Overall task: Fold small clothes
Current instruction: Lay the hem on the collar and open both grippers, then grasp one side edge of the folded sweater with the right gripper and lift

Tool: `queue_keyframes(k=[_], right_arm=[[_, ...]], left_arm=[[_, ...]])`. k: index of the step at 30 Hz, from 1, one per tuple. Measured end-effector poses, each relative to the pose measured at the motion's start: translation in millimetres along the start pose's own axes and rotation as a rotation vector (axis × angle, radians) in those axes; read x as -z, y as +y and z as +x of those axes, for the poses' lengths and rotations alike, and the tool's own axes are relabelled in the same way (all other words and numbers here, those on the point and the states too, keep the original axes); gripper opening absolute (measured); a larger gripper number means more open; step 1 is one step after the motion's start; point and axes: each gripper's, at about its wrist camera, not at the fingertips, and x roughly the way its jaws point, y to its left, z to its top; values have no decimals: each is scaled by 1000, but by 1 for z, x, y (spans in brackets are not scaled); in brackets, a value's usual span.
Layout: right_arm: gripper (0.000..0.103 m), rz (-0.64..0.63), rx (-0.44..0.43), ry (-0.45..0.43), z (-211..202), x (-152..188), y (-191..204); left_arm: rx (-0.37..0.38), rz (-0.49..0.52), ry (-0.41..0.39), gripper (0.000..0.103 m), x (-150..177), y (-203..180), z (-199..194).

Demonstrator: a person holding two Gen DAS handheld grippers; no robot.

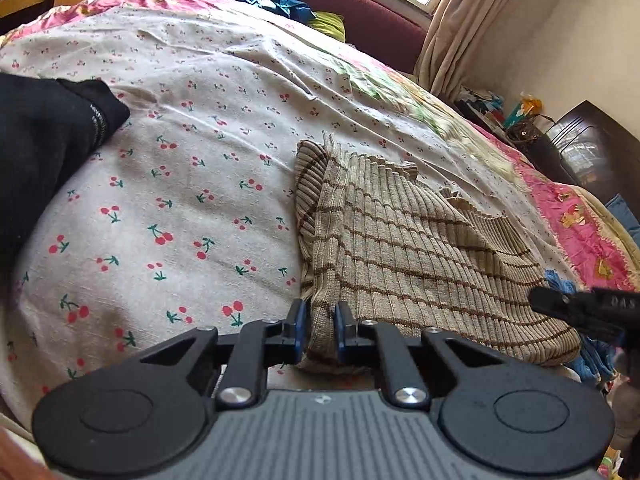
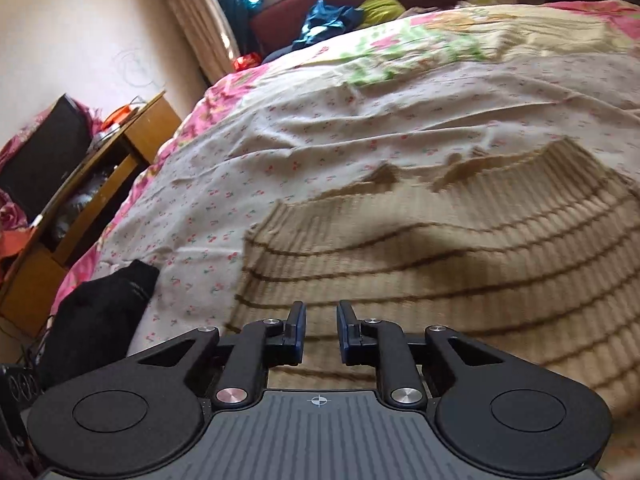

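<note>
A small beige knit sweater with brown stripes (image 1: 404, 248) lies partly folded on the cherry-print bed sheet (image 1: 192, 184). My left gripper (image 1: 320, 330) is shut on the sweater's near left edge, with a fold of knit between the blue pads. My right gripper (image 2: 321, 332) hovers just above the sweater (image 2: 460, 248), jaws a little apart with nothing between them. The right gripper's tip also shows at the right edge of the left wrist view (image 1: 580, 312), near the sweater's right edge.
A black garment (image 1: 44, 148) lies on the sheet to the left; it also shows in the right wrist view (image 2: 100, 308). Blue and green clothes (image 2: 340, 16) are piled by the maroon headboard. A wooden bedside stand (image 2: 92, 184) is left of the bed.
</note>
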Motion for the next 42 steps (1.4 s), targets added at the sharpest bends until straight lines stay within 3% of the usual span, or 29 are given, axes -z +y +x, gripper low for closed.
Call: queue_keyframes(k=[3,6,10,14,16,18,19,27,30,34,37,42], right_arm=[[19,66,119,-65,-36,12,-52],[19,139,171,-95,-55,19,-92],[19,186,163,-123,-57,22,-114],[19,118,207,-173,-60,28,-113],[19,107,222,-140,-56,30,-116],[15,116,242,-58,-43,35,-127],[7,132,257,-23,-36,40,-133],[7,164,218,-25,-52,40,-139],[19,159,196,-64,-65,37,-135],[19,173,173,-101,-66,25,-139],[20,233,123,-84,-56,15,-150],[36,261,95,-103,-31,-5,-164]], left_arm=[[-31,62,-47,27,-1,-15,-7],[-72,129,-46,27,-4,-32,-1],[-101,152,-49,29,-6,-41,2],[-146,155,-2,32,-2,-34,12],[-208,158,54,35,2,-27,26],[-200,106,64,38,2,-18,31],[-193,86,66,38,0,-16,31],[-213,137,5,38,-5,-34,13],[-206,190,-36,38,-7,-47,7],[-154,247,-41,38,-10,-66,13],[-136,283,-16,39,-8,-79,29],[-90,314,14,39,-3,-96,45]])
